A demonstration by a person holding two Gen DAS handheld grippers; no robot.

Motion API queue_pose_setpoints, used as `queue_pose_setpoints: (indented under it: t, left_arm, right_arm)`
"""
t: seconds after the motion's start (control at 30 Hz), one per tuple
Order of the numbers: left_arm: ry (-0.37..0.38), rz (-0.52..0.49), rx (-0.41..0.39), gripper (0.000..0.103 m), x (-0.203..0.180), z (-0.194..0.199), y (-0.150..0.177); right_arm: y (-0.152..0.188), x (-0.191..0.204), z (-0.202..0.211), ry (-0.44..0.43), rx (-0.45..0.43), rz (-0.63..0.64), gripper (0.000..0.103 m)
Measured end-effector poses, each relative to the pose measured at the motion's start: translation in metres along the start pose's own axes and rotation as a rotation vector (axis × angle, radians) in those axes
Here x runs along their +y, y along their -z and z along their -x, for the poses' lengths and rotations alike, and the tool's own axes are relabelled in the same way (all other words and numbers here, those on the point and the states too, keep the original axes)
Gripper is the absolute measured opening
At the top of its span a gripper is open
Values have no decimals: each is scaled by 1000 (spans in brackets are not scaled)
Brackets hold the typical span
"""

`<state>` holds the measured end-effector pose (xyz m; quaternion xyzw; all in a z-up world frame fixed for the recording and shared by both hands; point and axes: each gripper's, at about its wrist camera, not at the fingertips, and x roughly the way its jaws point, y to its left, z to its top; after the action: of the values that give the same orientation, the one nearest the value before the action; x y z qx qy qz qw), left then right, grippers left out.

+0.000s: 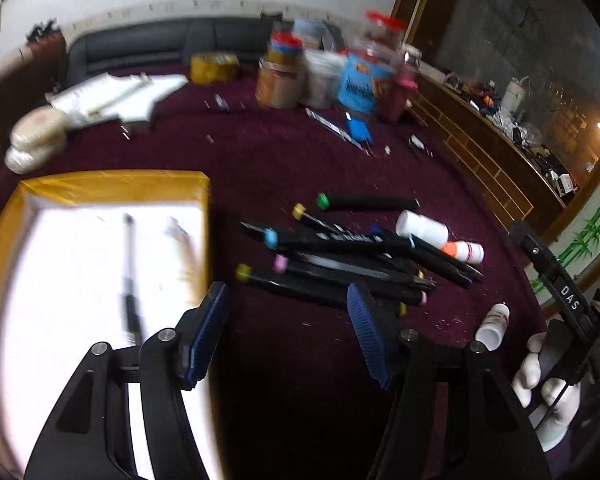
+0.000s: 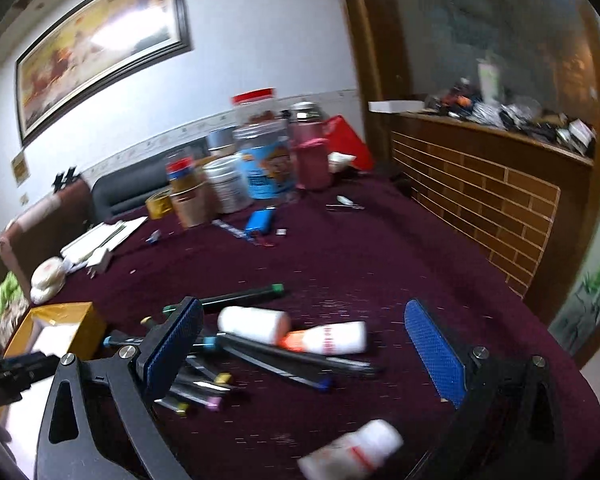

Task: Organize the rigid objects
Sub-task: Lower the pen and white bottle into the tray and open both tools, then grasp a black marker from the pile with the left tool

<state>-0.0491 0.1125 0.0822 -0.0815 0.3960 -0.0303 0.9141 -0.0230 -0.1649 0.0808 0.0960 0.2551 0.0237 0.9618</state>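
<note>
- On the maroon desk [image 1: 292, 152], my left gripper [image 1: 286, 328] hangs with its fingers partly apart and nothing between them, just right of the yellow box [image 1: 112, 186].
- A black pen [image 1: 130, 276] lies on the box's white floor.
- The pile of black markers [image 1: 352, 252] with coloured caps sits just beyond my left fingers, with a white bottle [image 1: 422, 227] and an orange-capped bottle [image 1: 466, 251] at its right edge.
- My right gripper [image 2: 304, 356] stands with its fingers wide and empty, over the same pile.
- A small white bottle [image 2: 352, 454] lies alone, near my right fingers.
- Jars [image 2: 260, 152] cluster at the desk's far side.
</note>
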Motion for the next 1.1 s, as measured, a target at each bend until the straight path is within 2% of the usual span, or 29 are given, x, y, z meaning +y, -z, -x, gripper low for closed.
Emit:
queue_pose_setpoints:
  t: [0.17,0.27,0.43,0.47,0.57,0.63,0.67,0.73,0.8,0.87,1.0,1.1]
  left_arm:
    - [39,32,115,60,-23,-34,4]
    - [30,28,164,60,-38,-53,6]
    - [-13,-24,164,60,-59,-70,3]
    - [-31,-42,161,61,-64,-76,1]
    - [-100,-119,126,77,-76,-87,-5]
    - [-140,-178,137,76,-82,-97,-3]
    - [-132,-200,136,76,-85,-97,0]
    - [-111,-257,160,61,-91,-96,4]
    - [-59,-330,230,57,-99,-94,15]
    - [2,-320,260,57,-99,-87,21]
    - [63,-302,289,57,-94,-72,32]
    - [88,-191,297,57,-81,-60,33]
  right_arm:
    - [6,-34,-7,-2,3,-84,99]
    - [7,-41,-16,-36,46,-121,99]
    - [10,-35,-18,-71,64,-92,99]
    - [10,-34,-18,-75,67,-86,99]
    - [12,-36,-19,-85,74,-96,99]
    - [12,-39,-21,-89,86,-114,99]
    - [13,-42,-24,-90,97,-131,99]
    - [13,-45,-28,-90,114,-152,99]
    - [14,-48,-30,-92,128,-169,99]
    - [15,-50,-31,-93,133,-177,99]
    - [15,-50,-32,-94,144,-180,99]
    - [16,-50,-34,-96,152,-184,99]
